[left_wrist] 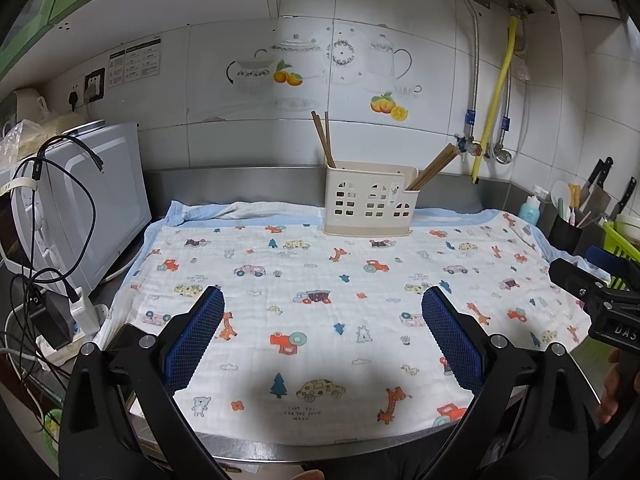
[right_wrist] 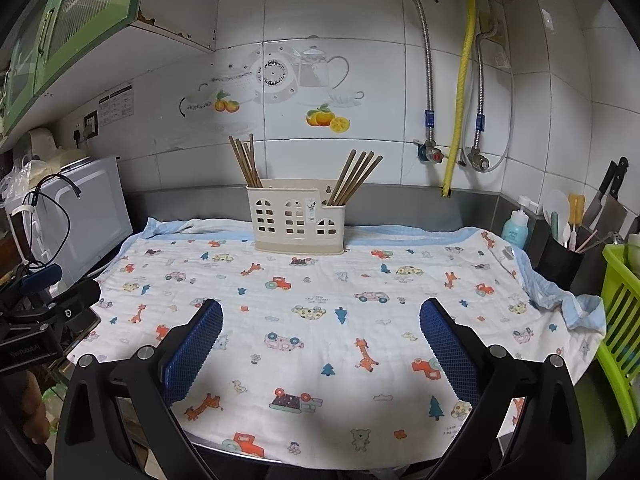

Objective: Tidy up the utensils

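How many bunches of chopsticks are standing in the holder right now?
2: one bunch in the left end of the cream holder, one bunch leaning right from its right-hand compartment. Anything lower inside the holder is hidden.

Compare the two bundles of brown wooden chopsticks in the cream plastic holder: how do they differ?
The left bundle of brown wooden chopsticks stands in the taller left end of the cream plastic holder and leans slightly left; the right bundle of brown wooden chopsticks sits in the lower right compartment, leans markedly right and fans out more. Both look alike in colour and material.
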`<state>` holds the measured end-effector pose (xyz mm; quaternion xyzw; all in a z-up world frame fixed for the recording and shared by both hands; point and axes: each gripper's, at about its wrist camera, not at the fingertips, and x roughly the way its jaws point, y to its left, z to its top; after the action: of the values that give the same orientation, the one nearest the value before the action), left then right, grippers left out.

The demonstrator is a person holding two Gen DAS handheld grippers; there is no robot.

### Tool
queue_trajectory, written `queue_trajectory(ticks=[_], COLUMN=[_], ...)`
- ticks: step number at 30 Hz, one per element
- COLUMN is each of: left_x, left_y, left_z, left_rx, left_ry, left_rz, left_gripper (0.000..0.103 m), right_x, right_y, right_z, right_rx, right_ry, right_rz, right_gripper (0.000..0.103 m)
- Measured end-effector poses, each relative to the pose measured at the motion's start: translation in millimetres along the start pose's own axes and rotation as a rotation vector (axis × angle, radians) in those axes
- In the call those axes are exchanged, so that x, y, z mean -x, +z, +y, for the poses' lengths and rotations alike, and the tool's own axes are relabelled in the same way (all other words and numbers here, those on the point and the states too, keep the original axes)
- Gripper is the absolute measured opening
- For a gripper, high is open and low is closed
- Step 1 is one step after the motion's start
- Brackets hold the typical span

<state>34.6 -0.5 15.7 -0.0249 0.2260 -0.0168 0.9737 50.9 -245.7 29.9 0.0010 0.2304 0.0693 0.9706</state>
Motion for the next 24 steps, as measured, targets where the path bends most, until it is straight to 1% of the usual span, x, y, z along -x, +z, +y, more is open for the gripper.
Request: queue_trajectory(ticks=[15, 24], left_x=[1.2, -1.0], left_y=[-9.5, -13.3], left_z=[0.0, -0.3], left_rx=[-0.001, -0.005], left_ry=[0.004, 0.005], left_rz=[0.014, 0.022], left_gripper=[0.098, 0.098], right_x=[-2.3, -4.1], right_y=[-10.4, -13.0], right_z=[1.1, -0.3], right_rx=[-0.008, -0.007], right_ry=[0.022, 0.021], right_rz=[0.024, 0.032], right_gripper=[0.096, 0.096])
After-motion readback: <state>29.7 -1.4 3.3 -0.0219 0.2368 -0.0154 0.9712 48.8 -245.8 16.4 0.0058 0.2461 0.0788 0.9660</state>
